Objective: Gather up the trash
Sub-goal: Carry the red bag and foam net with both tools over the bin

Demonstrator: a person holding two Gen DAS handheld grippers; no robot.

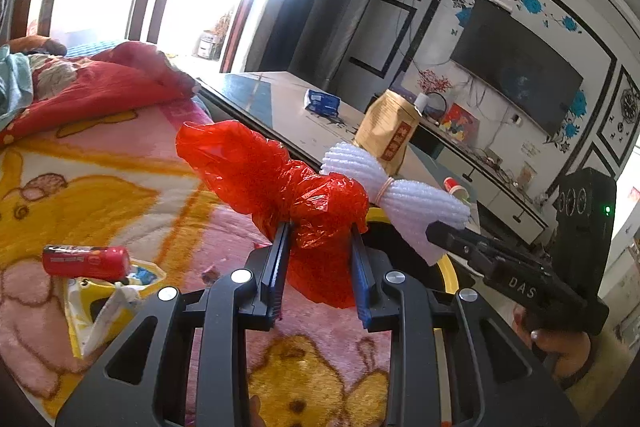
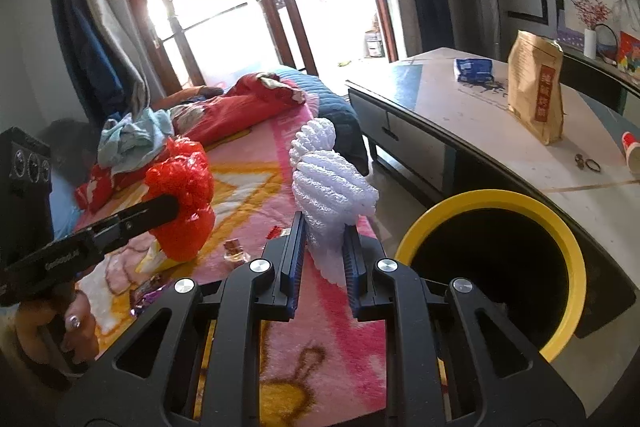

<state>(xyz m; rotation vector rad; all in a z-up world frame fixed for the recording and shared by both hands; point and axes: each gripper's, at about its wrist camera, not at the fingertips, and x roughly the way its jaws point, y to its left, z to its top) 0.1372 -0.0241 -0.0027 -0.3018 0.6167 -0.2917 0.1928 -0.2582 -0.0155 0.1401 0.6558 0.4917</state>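
Left gripper point(image 1: 320, 251) clamped on a crumpled red plastic bag point(image 1: 276, 179), held up over the pink cartoon blanket point(image 1: 120, 163). Right gripper point(image 2: 325, 247) pinched on a white foam net bundle point(image 2: 330, 187), lifted just left of the yellow-rimmed bin point(image 2: 568, 247). Still on the blanket: a red wrapper point(image 1: 86, 261) atop a yellow packet point(image 1: 100, 307). Farther off, on the table point(image 2: 480, 115), a brown paper bag point(image 2: 536, 91) and a blue pack point(image 2: 472, 69).

Both wrist cams sit close behind own fingers, facing window; share pink blanket point(image 1: 120, 163) (and each other)
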